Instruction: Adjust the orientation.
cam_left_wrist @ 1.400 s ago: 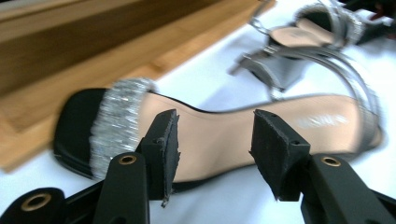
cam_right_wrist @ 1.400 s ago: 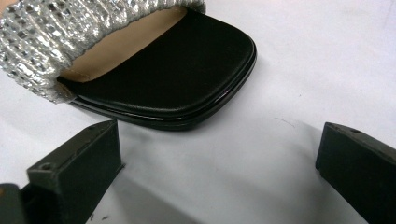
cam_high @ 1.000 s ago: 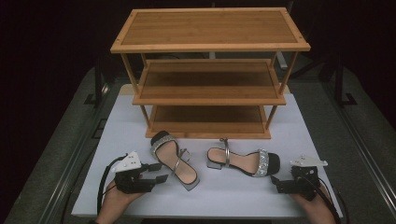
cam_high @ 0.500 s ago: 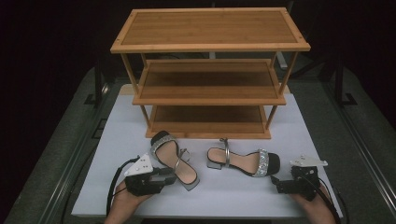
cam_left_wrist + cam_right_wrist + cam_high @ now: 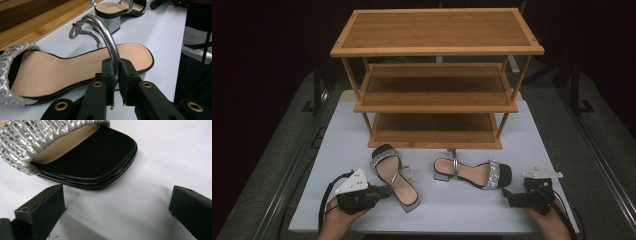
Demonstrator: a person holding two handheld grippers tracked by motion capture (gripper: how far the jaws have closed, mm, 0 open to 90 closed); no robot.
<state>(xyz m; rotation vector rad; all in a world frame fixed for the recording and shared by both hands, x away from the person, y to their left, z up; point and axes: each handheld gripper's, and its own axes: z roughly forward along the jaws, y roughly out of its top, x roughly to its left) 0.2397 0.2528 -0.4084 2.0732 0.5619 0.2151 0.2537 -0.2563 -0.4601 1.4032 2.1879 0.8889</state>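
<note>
Two sandals lie near me on the white table (image 5: pixel 532 130). From above, my left gripper (image 5: pixel 384 191) meets the left sandal (image 5: pixel 394 176). Its own view shows the jaws, which have just been closing, pinching the silver ankle strap (image 5: pixel 106 37). My right gripper (image 5: pixel 116 216), spread wide, faces the right sandal (image 5: pixel 82 155) without touching.

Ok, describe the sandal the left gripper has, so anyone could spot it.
In front of the bamboo shelf rack, two sandals lie on the white table. It is the left sandal, lying at a slant with its heel nearer the person; the left gripper pinches its silver ankle strap.
</note>
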